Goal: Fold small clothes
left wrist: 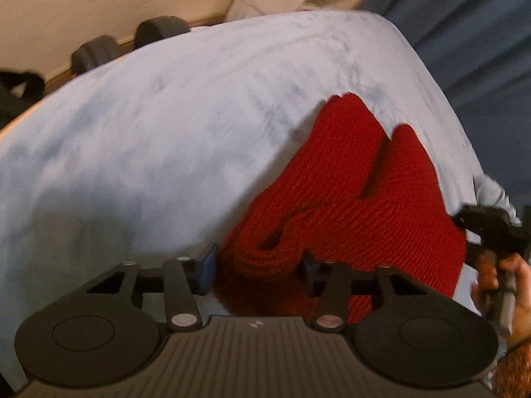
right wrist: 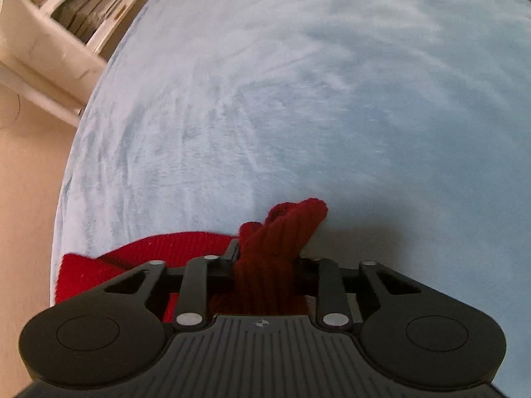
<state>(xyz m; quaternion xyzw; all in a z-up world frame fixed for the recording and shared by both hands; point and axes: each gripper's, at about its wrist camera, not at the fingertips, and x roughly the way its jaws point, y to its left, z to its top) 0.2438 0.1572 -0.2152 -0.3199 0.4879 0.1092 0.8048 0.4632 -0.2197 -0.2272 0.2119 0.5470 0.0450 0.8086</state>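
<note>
A red knitted garment [left wrist: 348, 199] lies bunched on a light blue plush cover [left wrist: 166, 132], toward its right edge. My left gripper [left wrist: 260, 268] is down at the garment's near end, its pads closed against a thick rolled fold of the knit. In the right wrist view my right gripper [right wrist: 267, 258] is shut on a gathered tuft of the red knitted garment [right wrist: 278, 229] that sticks up between its fingers; more of the knit spreads to the left. A person's hand [left wrist: 517, 285] holds the right tool at the right edge of the left wrist view.
The blue cover [right wrist: 298, 99] stretches wide beyond the garment. A white shelf unit with papers [right wrist: 83, 10] stands on the beige floor [right wrist: 26, 199] off its left edge. Dark rounded objects [left wrist: 159, 30] sit beyond the far edge, and dark blue cloth [left wrist: 464, 33] lies at the right.
</note>
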